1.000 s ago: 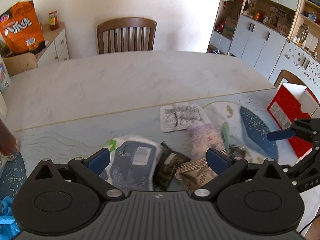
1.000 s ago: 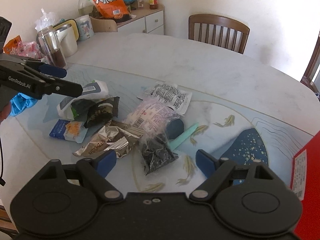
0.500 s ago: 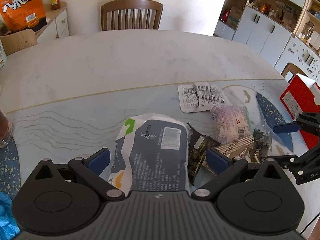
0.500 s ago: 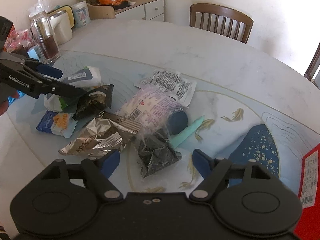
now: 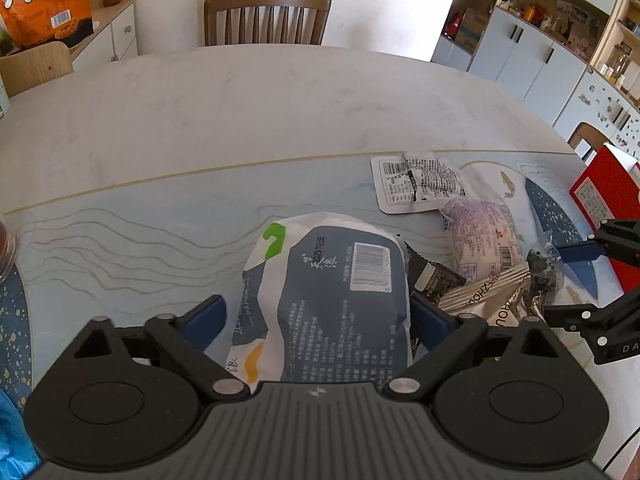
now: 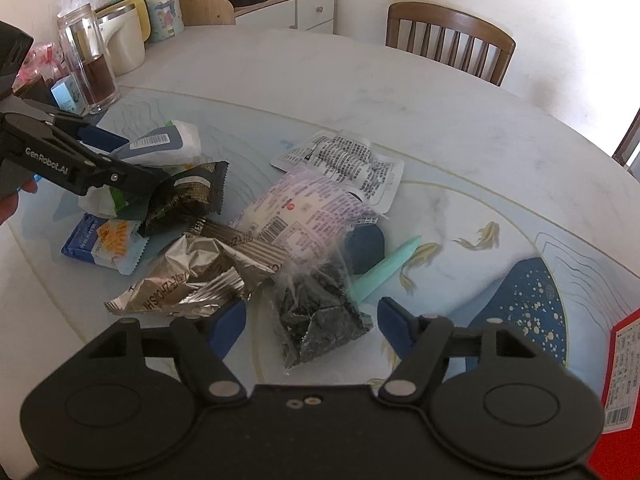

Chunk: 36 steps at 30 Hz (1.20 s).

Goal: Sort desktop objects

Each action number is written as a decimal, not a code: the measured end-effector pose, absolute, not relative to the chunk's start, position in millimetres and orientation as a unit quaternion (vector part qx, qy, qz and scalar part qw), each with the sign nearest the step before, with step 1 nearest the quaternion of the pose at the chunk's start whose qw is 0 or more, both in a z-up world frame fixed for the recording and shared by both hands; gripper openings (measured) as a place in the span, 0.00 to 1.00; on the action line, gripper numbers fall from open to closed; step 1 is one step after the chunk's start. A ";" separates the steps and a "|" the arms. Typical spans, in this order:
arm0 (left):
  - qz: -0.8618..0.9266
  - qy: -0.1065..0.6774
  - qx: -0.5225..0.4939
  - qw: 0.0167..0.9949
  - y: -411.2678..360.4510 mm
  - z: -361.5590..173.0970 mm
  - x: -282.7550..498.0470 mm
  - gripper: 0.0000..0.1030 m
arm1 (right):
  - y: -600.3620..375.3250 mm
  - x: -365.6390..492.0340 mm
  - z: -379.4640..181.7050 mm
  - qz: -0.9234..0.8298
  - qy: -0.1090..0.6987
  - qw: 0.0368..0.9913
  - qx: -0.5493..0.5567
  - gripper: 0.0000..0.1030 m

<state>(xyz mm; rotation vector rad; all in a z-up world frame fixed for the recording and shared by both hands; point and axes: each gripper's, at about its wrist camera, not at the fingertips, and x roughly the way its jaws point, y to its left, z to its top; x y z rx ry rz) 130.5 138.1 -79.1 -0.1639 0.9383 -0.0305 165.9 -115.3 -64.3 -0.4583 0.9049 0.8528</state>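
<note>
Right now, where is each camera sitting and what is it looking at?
Left wrist: rides the left gripper, looking down at the grey-and-white pouch between its closing jaws.
Right wrist: rides the right gripper, jaws closing around the clear bag of dark bits; a fingertip shows at left.
Shared: the pouch, silver wrapper, wooden chair.

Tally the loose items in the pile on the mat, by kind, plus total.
Opaque packets: 5 (white-and-grey pack, dark wrapper, blue-orange packet, silver foil wrapper, white printed pouch)
Thin plastic bags: 2 (pink-printed bag, bag of dark bits)
Teal stick: 1
Total: 8
</note>
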 end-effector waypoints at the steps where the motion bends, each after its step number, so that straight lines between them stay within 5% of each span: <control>1: -0.015 0.452 -0.079 0.888 137.6 -79.8 130.3 0.90 | -114.6 165.9 -64.5 0.395 0.421 0.788 -0.214 0.69; 18: -0.006 0.451 -0.078 0.889 137.0 -81.1 129.6 0.58 | -114.4 169.0 -64.9 0.383 0.423 0.793 -0.213 0.38; 28: 0.007 0.443 -0.062 0.894 136.6 -72.0 126.6 0.25 | -120.8 166.8 -57.2 0.377 0.414 0.801 -0.211 0.30; 36: 0.015 0.440 -0.051 0.896 131.5 -60.1 123.5 0.22 | -127.3 163.2 -49.5 0.375 0.408 0.807 -0.205 0.30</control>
